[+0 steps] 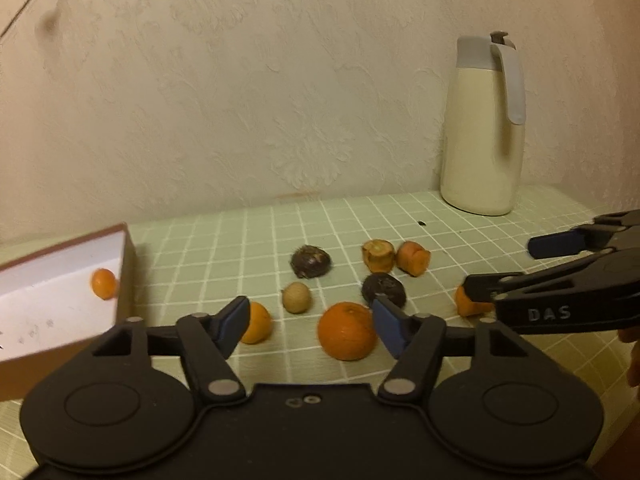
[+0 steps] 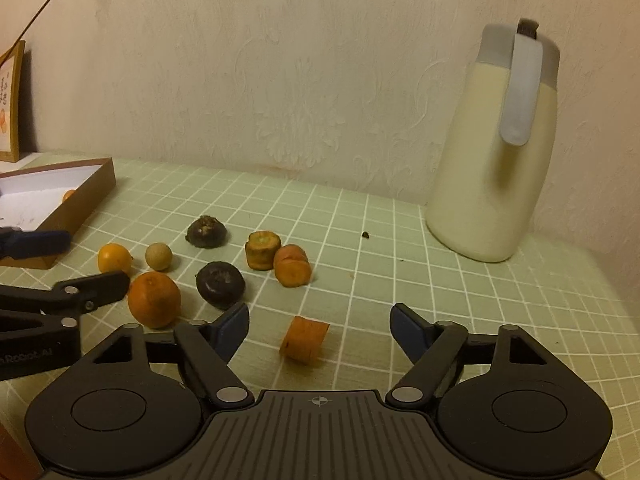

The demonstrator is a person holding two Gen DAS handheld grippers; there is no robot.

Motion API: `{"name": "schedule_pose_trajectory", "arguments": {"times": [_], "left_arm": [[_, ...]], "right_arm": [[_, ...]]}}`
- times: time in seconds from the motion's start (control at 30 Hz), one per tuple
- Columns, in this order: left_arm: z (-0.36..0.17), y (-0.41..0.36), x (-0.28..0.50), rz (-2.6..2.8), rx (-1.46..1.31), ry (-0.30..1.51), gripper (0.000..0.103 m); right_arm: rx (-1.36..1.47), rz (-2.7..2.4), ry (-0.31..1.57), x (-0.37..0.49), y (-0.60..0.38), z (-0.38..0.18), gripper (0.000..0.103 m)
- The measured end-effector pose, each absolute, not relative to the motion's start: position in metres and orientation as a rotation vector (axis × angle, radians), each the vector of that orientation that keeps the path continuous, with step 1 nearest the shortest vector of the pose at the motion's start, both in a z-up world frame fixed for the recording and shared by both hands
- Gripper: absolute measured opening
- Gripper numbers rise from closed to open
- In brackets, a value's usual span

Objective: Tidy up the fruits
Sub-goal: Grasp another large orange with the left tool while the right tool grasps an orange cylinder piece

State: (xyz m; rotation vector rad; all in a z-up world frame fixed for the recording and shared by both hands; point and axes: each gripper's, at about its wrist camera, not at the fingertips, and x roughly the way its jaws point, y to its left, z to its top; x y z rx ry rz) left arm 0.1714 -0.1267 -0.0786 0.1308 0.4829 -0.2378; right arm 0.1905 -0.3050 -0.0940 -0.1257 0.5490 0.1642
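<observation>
Right wrist view: right gripper (image 2: 319,330) spread wide, straddling carrot chunk (image 2: 305,338) near centre | left gripper (image 1: 310,322) open, empty, by large orange (image 1: 347,330) | box (image 1: 127,264) far left holds 1 small orange (image 1: 104,283) | advice: centre pads on chunk's flat sides before closing | writing: "DAS" on right gripper.

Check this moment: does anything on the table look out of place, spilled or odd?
Nothing is spilled or damaged. The oddities: three carrot pieces, one lying apart from the pair, sit among the fruit, and a small dark speck lies on the tablecloth near the thermos.
</observation>
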Motion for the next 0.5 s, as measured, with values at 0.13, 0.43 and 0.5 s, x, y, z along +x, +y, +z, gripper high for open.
{"name": "schedule_pose_trajectory", "arguments": {"times": [0.13,0.43,0.5], "left_arm": [[-0.084,-0.134,0.175,-0.257,0.13,0.5,0.054],[-0.094,-0.14,0.189,-0.255,0.092,0.541,0.047],[-0.095,-0.141,0.192,-0.251,0.084,0.546,0.047]], "right_arm": [[-0.128,0.178,0.576,0.197,-0.303,-0.1,0.067],[-0.124,0.169,0.63,0.209,-0.302,-0.11,0.057],[-0.113,0.169,0.641,0.211,-0.303,-0.111,0.055]]}}
